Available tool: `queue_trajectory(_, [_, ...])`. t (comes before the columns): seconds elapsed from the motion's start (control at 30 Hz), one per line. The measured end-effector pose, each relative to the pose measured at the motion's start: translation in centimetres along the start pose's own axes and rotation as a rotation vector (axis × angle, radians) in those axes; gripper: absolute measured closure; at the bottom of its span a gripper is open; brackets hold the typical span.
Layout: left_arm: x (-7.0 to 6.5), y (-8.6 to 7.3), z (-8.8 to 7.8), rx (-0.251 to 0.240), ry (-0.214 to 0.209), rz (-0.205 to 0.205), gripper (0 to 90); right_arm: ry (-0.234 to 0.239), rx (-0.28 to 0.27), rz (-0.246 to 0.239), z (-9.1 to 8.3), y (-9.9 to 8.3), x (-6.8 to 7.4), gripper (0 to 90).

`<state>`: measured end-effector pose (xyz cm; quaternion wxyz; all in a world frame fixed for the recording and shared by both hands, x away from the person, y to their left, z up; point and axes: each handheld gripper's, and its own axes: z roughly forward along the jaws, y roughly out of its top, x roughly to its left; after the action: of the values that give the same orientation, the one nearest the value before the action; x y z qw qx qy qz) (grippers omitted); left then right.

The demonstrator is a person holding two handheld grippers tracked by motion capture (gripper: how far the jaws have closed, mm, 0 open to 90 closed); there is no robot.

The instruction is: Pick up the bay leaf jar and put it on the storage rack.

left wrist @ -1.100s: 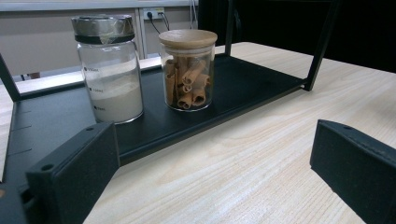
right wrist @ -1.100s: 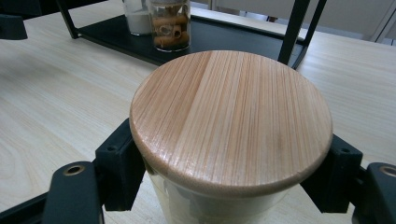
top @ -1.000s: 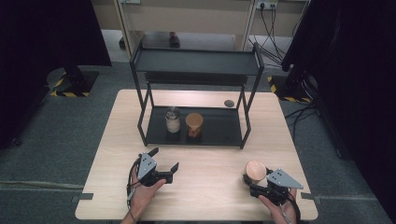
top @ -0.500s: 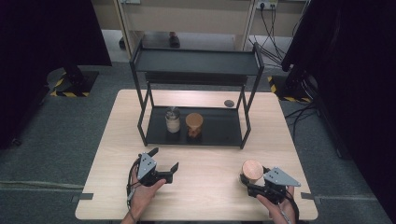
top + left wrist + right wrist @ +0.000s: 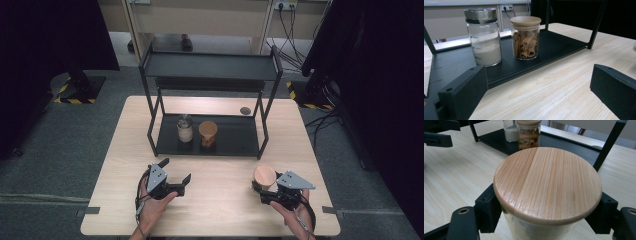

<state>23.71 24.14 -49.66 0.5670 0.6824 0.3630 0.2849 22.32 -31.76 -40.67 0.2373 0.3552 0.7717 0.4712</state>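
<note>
Surface (image 5: 220,205): pale wood, rectangular, filling the centre of the high view; grey floor around it.

Rack (image 5: 210,67): black metal, two tiers, standing at the upper middle of the high view on the far part of the surface; top tier bare; lower tray (image 5: 235,137) carrying two jars just beside each other, apart.

Left tongs (image 5: 175,172): lower left of centre in the high view, held in a hand (image 5: 152,210) entering from the bottom edge; jaws spread wide with nothing between them; in the left gripper view the two black jaws sit at the lower left and lower right corners with bare wood between.

Right tongs (image 5: 264,186): lower right of the high view, held in a hand (image 5: 295,212); jaws pinching the wood-lidded jar (image 5: 264,176) by its glass body just under the lid; in the right gripper view the round lid (image 5: 547,183) takes the centre of the frame, a black jaw pressed against each side; whether the jar's base touches the surface cannot be told.

Powder jar (image 5: 483,37): glass, dark lid, white powder to about half; upper left of the left gripper view.

Roll jar (image 5: 525,37): glass, wooden lid, brown rolled sticks inside; upper middle of the same view, to the right of the powder jar.

Small dark disc (image 5: 245,110): on the surface right of the rack's far legs.
</note>
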Motion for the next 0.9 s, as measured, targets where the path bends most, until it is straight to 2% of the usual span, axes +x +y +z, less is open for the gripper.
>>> queue_trajectory(0.6, [0.1,0.0,-0.1,0.000,0.001,0.004,0.9,0.027,0.001,-0.034,3.1,2.8,-0.3,26.1])
queue_trajectory(0.9, [0.1,0.0,-0.1,0.000,0.002,0.005,0.9,0.026,0.006,-0.038,3.9,3.7,-0.7,26.1])
